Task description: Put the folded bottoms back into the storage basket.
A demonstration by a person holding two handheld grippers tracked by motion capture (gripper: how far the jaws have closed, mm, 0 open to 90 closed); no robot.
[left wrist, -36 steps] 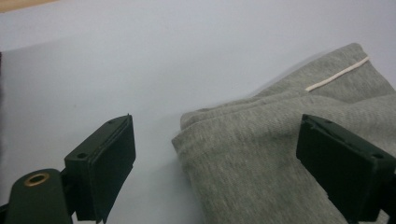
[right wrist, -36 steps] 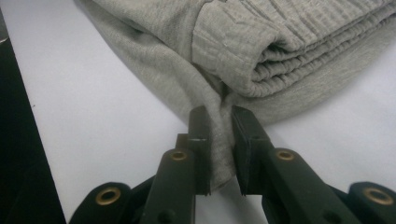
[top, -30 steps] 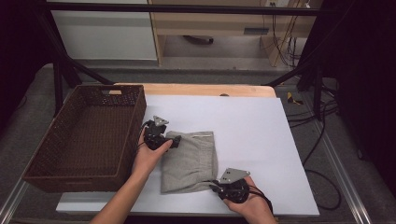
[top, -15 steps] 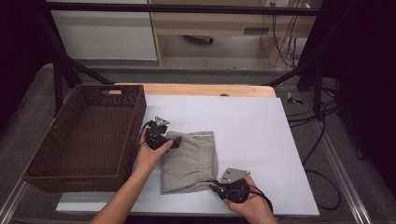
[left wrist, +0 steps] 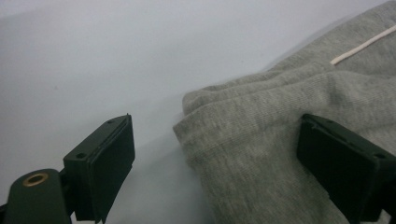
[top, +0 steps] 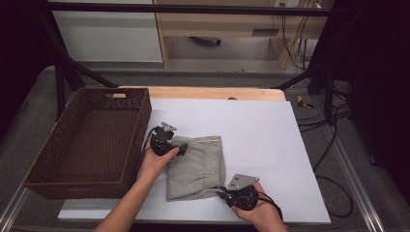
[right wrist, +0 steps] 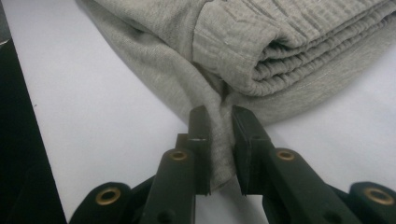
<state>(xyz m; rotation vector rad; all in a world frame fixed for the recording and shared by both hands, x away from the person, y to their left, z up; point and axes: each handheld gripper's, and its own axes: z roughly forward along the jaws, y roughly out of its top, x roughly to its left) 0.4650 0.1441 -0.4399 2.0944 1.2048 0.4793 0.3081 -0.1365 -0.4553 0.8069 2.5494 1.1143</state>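
A folded grey garment [top: 197,166] with a ribbed waistband and a white drawstring [left wrist: 362,44] lies in the middle of the white table. My left gripper [top: 180,149] rests at the cloth's far left corner. It is open, and in the left gripper view the grey garment's corner [left wrist: 261,140] lies between the wide-apart jaws. My right gripper [top: 221,192] sits at the near right corner. In the right gripper view it [right wrist: 219,128] is shut on a thin fold of the grey garment [right wrist: 243,51], below the bunched waistband.
A brown wicker basket [top: 46,166] stands at the left, its right wall close beside my left hand. The white table [top: 261,130] stretches to the right and back. Beyond its wooden far edge are black frame legs and cables on the floor.
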